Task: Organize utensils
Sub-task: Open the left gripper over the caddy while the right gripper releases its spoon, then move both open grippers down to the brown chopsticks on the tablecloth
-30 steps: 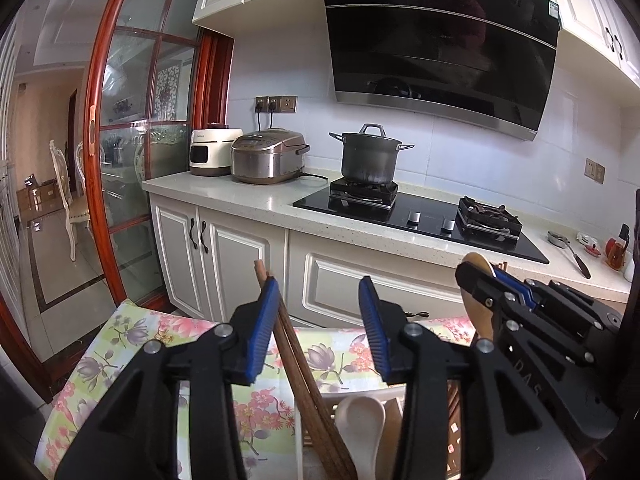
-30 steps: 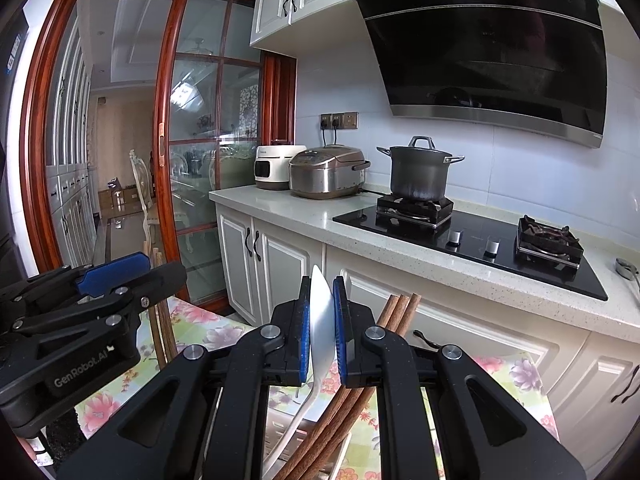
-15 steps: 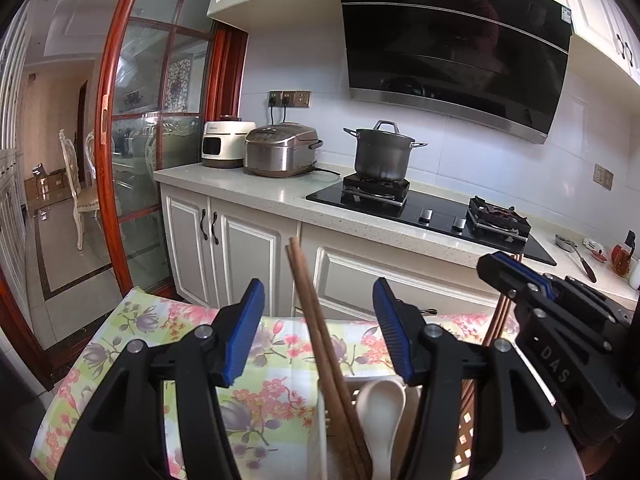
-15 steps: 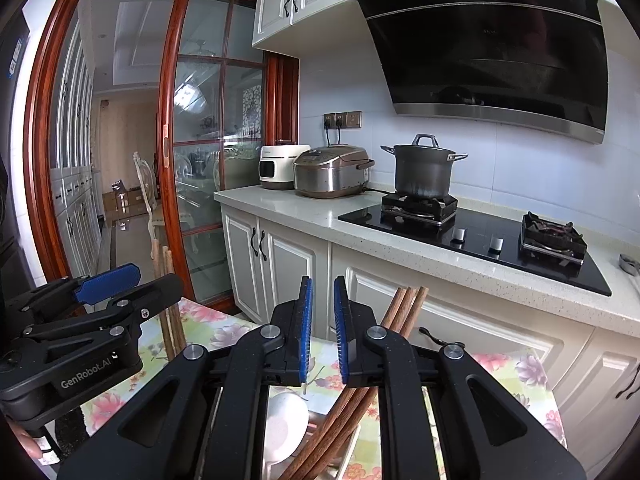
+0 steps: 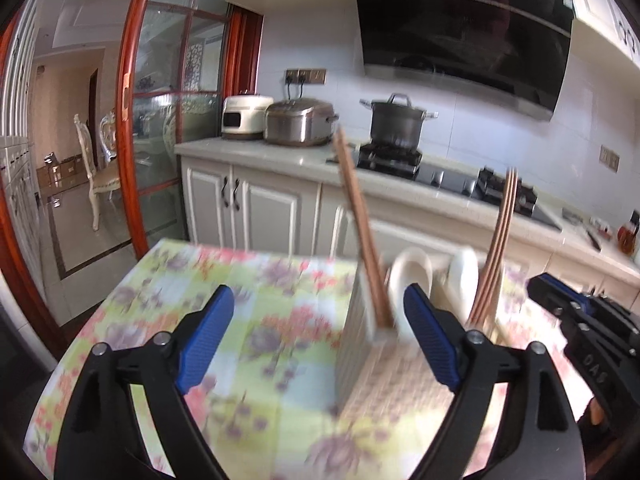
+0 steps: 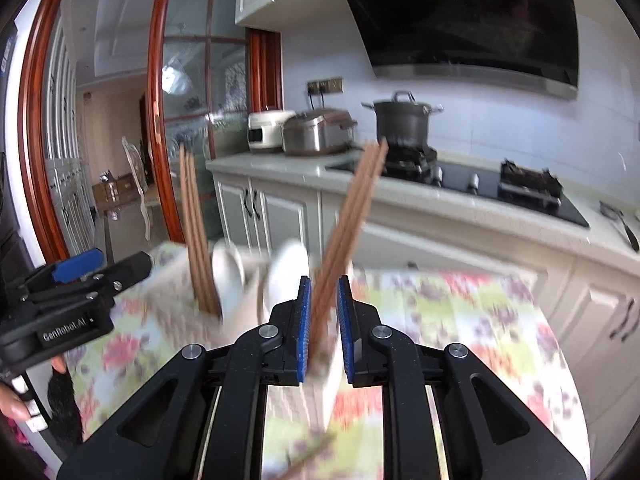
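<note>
A beige utensil holder (image 5: 372, 364) stands on the floral tablecloth (image 5: 256, 320). It holds brown chopsticks (image 5: 360, 216) at one end, two white spoons (image 5: 412, 276) in the middle and more chopsticks (image 5: 496, 248) at the other end. My left gripper (image 5: 316, 340) is open wide and empty, pulled back from the holder. In the right wrist view the holder (image 6: 244, 292), spoons (image 6: 228, 272) and chopsticks (image 6: 356, 208) show blurred. My right gripper (image 6: 322, 328) is open by a small gap and empty; chopsticks show beyond the gap.
A white kitchen counter (image 5: 280, 160) runs behind, with a rice cooker (image 5: 300, 126), a pot (image 5: 396, 120) on the hob and cabinets below. A red-framed glass door (image 5: 136, 120) is at the left. A loose chopstick (image 6: 308, 456) lies on the cloth.
The right gripper let go of the white spoon into the holder, then opened slightly. Both grippers drew back and up from the holder, and the left one opened wider.
</note>
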Demonstrator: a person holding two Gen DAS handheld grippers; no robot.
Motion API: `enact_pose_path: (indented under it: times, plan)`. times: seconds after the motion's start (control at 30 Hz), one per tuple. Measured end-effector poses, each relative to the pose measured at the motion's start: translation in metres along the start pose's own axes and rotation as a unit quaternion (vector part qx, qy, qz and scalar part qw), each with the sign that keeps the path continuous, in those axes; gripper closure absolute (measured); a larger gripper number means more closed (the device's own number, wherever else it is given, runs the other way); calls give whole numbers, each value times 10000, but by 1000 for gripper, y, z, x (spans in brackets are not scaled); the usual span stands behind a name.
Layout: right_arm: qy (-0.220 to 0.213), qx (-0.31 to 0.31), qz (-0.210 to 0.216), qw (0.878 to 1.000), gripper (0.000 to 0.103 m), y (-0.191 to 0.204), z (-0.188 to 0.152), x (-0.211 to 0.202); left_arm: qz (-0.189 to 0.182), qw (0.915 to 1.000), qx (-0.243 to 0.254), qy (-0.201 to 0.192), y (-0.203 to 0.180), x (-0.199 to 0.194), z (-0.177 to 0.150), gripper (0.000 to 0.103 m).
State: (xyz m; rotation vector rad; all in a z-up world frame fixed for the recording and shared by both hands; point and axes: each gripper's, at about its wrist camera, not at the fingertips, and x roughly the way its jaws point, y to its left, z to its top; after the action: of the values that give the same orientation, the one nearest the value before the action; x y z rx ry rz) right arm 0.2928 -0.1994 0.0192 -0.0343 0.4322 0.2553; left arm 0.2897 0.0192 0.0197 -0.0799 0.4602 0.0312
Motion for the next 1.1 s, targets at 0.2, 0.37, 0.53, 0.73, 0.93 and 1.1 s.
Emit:
enact_pose_path:
  times: [0.2,0.37,0.53,0.73,0.93,1.1]
  plan:
    - [731,362,-6,9967,81,2,-58,-15,80,9986,-76,511,14,-22,-58,13]
    - [1347,572,55,9892,81,10,-100,-14,167,9980,94,604,11,-44,-97,13]
    - [1979,850,148,9764,81,17,-125,-2,154,9976,222,634,8,-61,-120,13]
    - [2158,872,110,9725,81,27,-126,6,53,9980,193,594,10,-69,-122,13]
    - [2207,887,129,9712,81,34,-124,10,88,9981,50,603,23,-70,-123,13]
    - [2211,967,29,9704,81,32,-122,14,72,9980,101,623,24,-70,-128,13]
